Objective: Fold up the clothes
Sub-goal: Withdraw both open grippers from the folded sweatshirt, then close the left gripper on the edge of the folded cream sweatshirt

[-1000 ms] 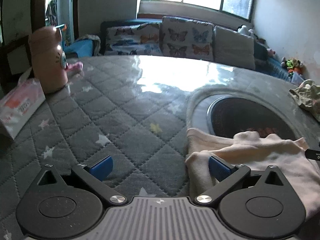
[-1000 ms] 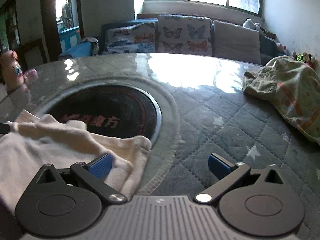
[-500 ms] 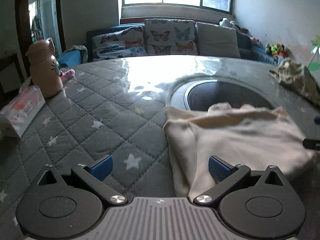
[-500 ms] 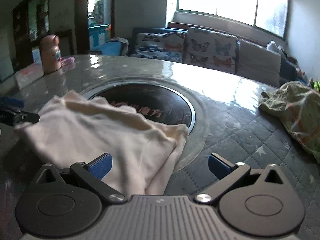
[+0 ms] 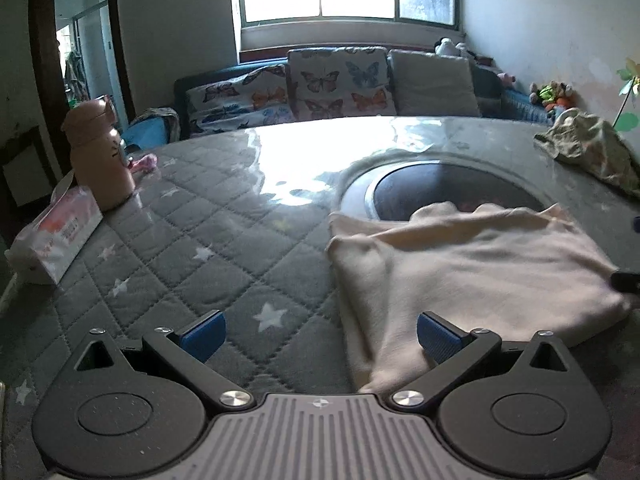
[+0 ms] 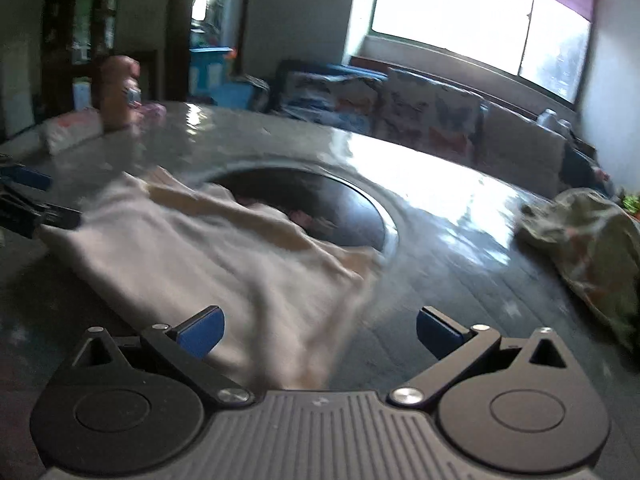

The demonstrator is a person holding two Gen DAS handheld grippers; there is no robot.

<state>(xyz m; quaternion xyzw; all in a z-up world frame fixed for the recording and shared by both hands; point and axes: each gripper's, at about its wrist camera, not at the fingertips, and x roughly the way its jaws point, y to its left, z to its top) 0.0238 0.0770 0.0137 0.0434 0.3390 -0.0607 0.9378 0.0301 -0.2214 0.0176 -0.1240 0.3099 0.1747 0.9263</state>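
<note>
my left gripper (image 5: 320, 330) and right gripper (image 6: 318, 328) are both spread and empty, with the cream shirt (image 5: 460, 264) flat on the table (image 5: 200, 216) between them, long axis running side to side, each gripper near one end.

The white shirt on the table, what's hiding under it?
The white shirt lies on the grey quilted cover and overlaps the near edge of the round dark hole. Anything else beneath is covered.

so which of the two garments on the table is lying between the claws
The cream garment, spread beside the dark round inset. Both open claws sit at its near edge. The green patterned garment lies crumpled at the table's far right, away from both.
</note>
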